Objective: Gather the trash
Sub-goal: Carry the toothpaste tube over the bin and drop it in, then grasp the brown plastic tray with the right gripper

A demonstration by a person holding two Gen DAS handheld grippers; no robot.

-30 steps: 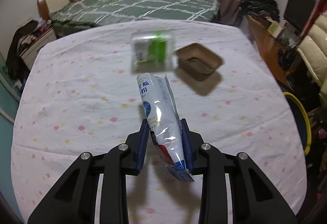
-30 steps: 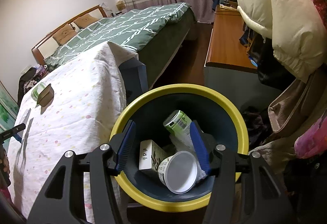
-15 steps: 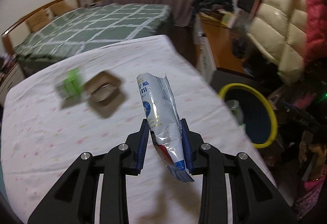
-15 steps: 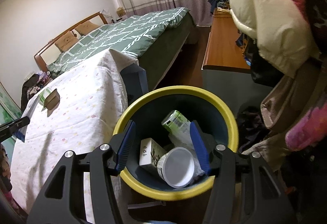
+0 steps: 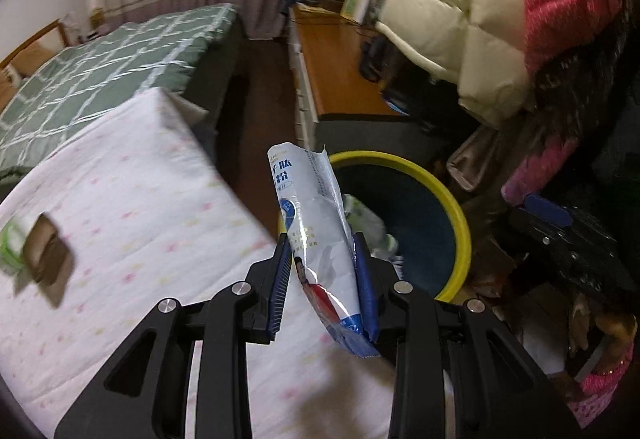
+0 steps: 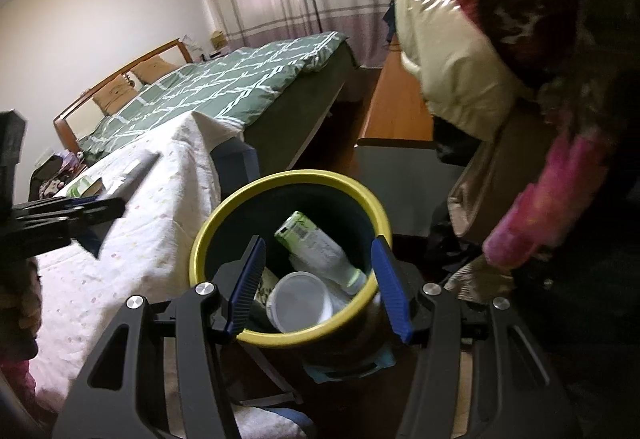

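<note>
Pouch (image 5: 316, 235) was held pinched in the left gripper (image 5: 322, 275), above the edge of a table (image 5: 132, 223) with a dotted white cloth, beside a yellow-rimmed bin (image 5: 460, 223). Its long axis was upright, torn end up. A bedroom with a green bed (image 5: 100, 67) was seen behind. The right gripper (image 6: 316, 279) was spread, empty, over the bin.

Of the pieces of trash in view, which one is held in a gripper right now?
The blue-and-white pouch, clamped upright in the left gripper. The green-labelled bottle and white cup lie loose in the yellow-rimmed bin.
</note>
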